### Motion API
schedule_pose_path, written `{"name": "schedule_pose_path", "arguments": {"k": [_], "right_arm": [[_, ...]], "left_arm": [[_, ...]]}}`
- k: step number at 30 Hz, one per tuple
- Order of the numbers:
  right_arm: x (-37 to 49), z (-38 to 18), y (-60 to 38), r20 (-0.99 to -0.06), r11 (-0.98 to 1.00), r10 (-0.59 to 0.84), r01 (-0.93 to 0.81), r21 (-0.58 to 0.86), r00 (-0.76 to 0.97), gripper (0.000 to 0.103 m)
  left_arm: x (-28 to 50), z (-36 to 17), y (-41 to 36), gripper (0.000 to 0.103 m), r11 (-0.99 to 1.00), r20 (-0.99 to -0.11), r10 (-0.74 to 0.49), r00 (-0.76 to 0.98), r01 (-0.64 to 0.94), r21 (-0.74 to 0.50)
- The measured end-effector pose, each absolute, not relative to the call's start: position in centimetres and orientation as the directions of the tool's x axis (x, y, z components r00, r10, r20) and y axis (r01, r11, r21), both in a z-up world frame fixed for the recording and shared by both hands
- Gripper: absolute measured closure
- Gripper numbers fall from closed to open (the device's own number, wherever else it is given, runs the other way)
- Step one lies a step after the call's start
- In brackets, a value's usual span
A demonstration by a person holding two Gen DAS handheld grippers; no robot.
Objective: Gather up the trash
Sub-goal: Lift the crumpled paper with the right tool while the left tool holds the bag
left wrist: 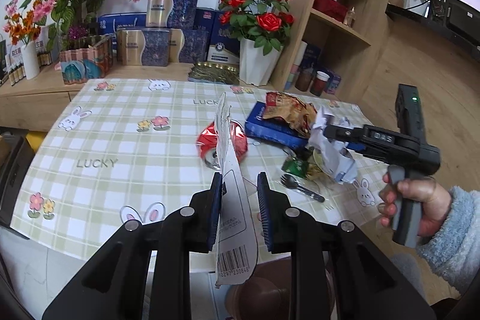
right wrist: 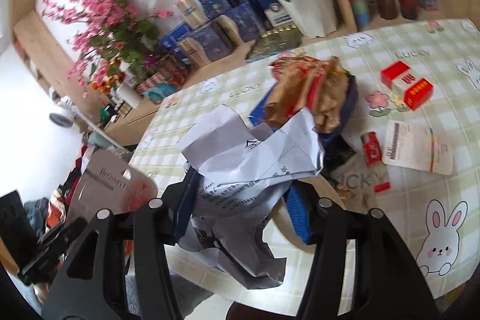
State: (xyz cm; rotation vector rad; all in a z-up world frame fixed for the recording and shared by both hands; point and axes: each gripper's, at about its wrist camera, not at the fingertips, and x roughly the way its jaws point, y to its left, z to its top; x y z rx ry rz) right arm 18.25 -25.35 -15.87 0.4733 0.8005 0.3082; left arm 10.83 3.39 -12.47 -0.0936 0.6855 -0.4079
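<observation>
A: Start nearest. What has the left gripper [left wrist: 238, 194] got?

B: A flat card [left wrist: 232, 185] with a barcode, standing on edge between the pads. The gap looks fairly narrow, and the card sits against the left pad; I judge it gripped, held out over the near edge of the table [left wrist: 99, 140].

A: And the right gripper [right wrist: 240, 200]?

B: Half open around a crumpled sheet of white paper [right wrist: 249, 158], both pads pressing into the wad. It hangs above the table, to the right of the card.

A: What lies beyond the card?

B: Just behind it a crushed red can [left wrist: 207, 140]. To the right of the can, a black plastic fork [left wrist: 300, 188] and a green wrapper [left wrist: 295, 167]; further back a blue box [left wrist: 270, 131] with a brown crinkled wrapper [left wrist: 288, 110] on top. The right-hand view also shows a red box [right wrist: 405, 83] and a label card [right wrist: 420, 146] further right on the table.

A: So which step is this?

B: I'd say carrying: both hands loaded, nothing dropped yet. No bin is visible, so the next move calls for finding one, bringing both loads over it and opening the jaws. Then back for the can.
</observation>
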Motion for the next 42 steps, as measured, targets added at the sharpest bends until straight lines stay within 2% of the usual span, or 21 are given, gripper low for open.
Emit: {"name": "schedule_pose_path", "arguments": {"k": [2, 7, 13, 16, 20, 25, 28, 29, 32, 36, 39, 42], "right_arm": [[18.8, -16.4, -25.1, -0.627, 0.863, 0.424, -0.083, 0.498, 0.653, 0.047], [19.6, -18.4, -19.5, -0.743, 0.933, 0.360, -0.220, 0.286, 0.564, 0.047], [20.5, -20.9, -15.3, -0.824, 0.942, 0.278, -0.306, 0.134, 0.494, 0.043], [20.6, -21.1, -14.5, -0.838, 0.942, 0.224, -0.330, 0.056, 0.497, 0.035], [20.6, -20.7, -13.7, -0.838, 0.922, 0.184, -0.385, -0.033, 0.514, 0.035], [20.2, -20.1, -12.3, -0.822, 0.874, 0.143, -0.460, -0.157, 0.551, 0.044], [19.6, -18.9, -11.8, -0.782, 0.856, 0.149, -0.476, -0.205, 0.605, 0.054], [19.5, -18.4, -11.8, -0.772, 0.860, 0.170, -0.475, -0.188, 0.612, 0.061], [19.9, -16.8, -13.0, -0.734, 0.892, 0.276, -0.449, -0.044, 0.620, 0.067], [20.9, -15.3, -14.8, -0.700, 0.904, 0.377, -0.405, 0.136, 0.607, 0.082], [21.3, -14.6, -15.7, -0.676, 0.898, 0.420, -0.385, 0.214, 0.605, 0.090], [21.2, -14.4, -16.1, -0.671, 0.896, 0.431, -0.371, 0.242, 0.603, 0.090]], "left_arm": [[10.3, -12.4, 2.9, 0.080, 0.914, -0.589, -0.402, 0.701, 0.347, -0.210], [9.6, -12.3, 2.5, 0.080, 0.913, -0.583, -0.399, 0.708, 0.362, -0.186], [10.0, -12.4, 3.6, 0.080, 0.917, -0.581, -0.397, 0.710, 0.342, -0.207], [10.1, -12.5, 4.1, 0.080, 0.917, -0.578, -0.397, 0.712, 0.335, -0.217], [10.4, -13.0, 4.5, 0.080, 0.915, -0.584, -0.403, 0.704, 0.327, -0.237], [10.5, -13.6, 4.4, 0.080, 0.913, -0.591, -0.407, 0.697, 0.325, -0.245], [10.5, -13.6, 4.6, 0.080, 0.913, -0.590, -0.408, 0.697, 0.321, -0.252], [10.6, -13.7, 4.7, 0.080, 0.913, -0.590, -0.409, 0.696, 0.319, -0.256], [10.6, -13.7, 4.9, 0.080, 0.912, -0.589, -0.409, 0.697, 0.313, -0.264], [10.6, -13.7, 5.0, 0.080, 0.913, -0.588, -0.407, 0.699, 0.306, -0.269], [10.6, -13.7, 5.2, 0.080, 0.913, -0.584, -0.407, 0.703, 0.300, -0.275], [10.6, -13.7, 5.1, 0.080, 0.914, -0.583, -0.406, 0.704, 0.297, -0.278]]}}
